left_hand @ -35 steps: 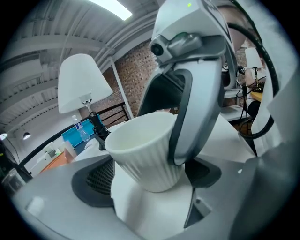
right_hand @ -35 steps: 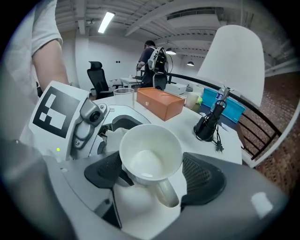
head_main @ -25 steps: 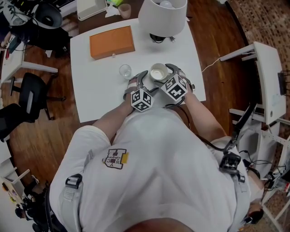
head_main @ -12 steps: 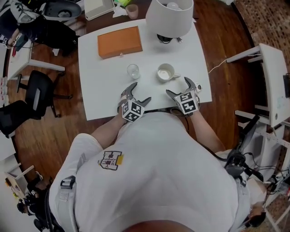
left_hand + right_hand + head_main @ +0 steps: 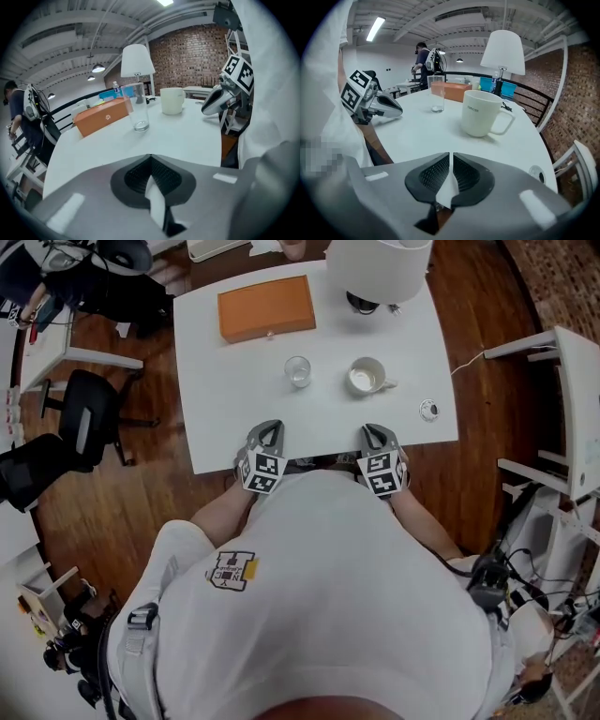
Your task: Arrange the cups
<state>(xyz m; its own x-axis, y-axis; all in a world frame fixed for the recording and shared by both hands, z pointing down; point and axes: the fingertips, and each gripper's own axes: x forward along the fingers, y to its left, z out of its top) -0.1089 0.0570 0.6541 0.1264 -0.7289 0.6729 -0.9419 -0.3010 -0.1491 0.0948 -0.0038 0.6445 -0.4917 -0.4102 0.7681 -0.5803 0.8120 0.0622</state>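
A clear glass and a white mug stand side by side in the middle of the white table, the mug's handle turned right. My left gripper rests at the near table edge, below the glass, shut with nothing in it. My right gripper is at the same edge below the mug, also shut and empty. The left gripper view has the glass and mug well ahead of the closed jaws. In the right gripper view the mug is nearest, with the glass behind it.
An orange box lies at the table's far left, and a white lamp stands at the far right. A small round disc sits near the right edge. An office chair stands to the left, a white side table to the right.
Both grippers have drawn back from the mug to the near table edge and spread apart. Their jaws, open half a second ago, have shut on nothing.
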